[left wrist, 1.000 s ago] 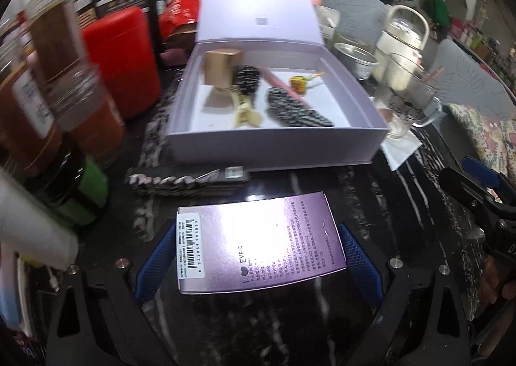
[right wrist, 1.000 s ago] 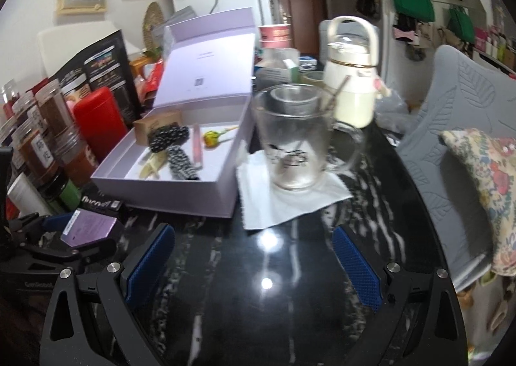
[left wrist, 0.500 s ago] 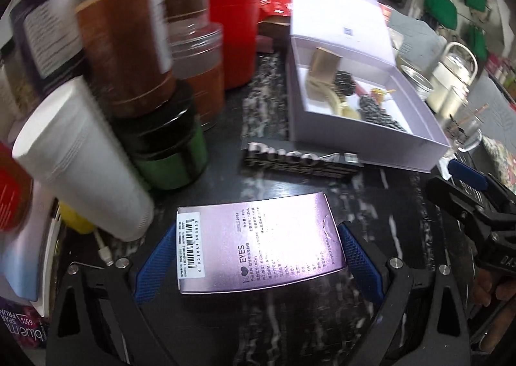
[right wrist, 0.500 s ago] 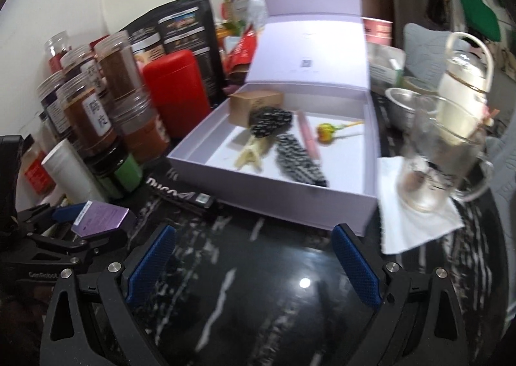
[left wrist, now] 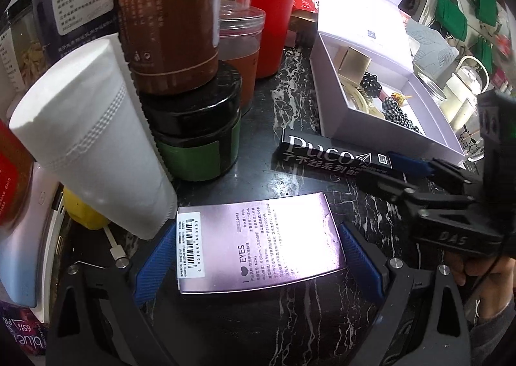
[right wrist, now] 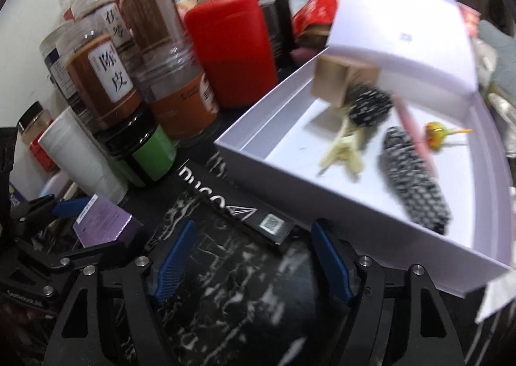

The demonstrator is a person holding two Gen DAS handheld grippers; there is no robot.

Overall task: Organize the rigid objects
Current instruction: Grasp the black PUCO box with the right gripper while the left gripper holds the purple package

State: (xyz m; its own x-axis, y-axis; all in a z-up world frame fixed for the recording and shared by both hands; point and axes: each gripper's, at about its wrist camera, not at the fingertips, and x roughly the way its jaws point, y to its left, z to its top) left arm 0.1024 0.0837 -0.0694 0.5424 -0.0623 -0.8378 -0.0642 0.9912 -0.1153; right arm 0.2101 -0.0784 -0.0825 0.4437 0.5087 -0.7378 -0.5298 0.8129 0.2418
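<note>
Both jaws: left gripper [left wrist: 258,256] clamps purple box [left wrist: 258,245]; right gripper [right wrist: 251,259] parted, empty.

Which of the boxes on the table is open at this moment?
The large lilac box, with its lid raised. The black box on the table and the purple box in the left gripper are closed.

Left wrist view sharp, indoor light from above; strong glare on purple carton [left wrist: 258,246], sheen on black marble tabletop [left wrist: 300,317]. Right wrist view motion-blurred, worst across lavender box [right wrist: 371,172]. Fisheye bending, dark vignette at corners.
</note>
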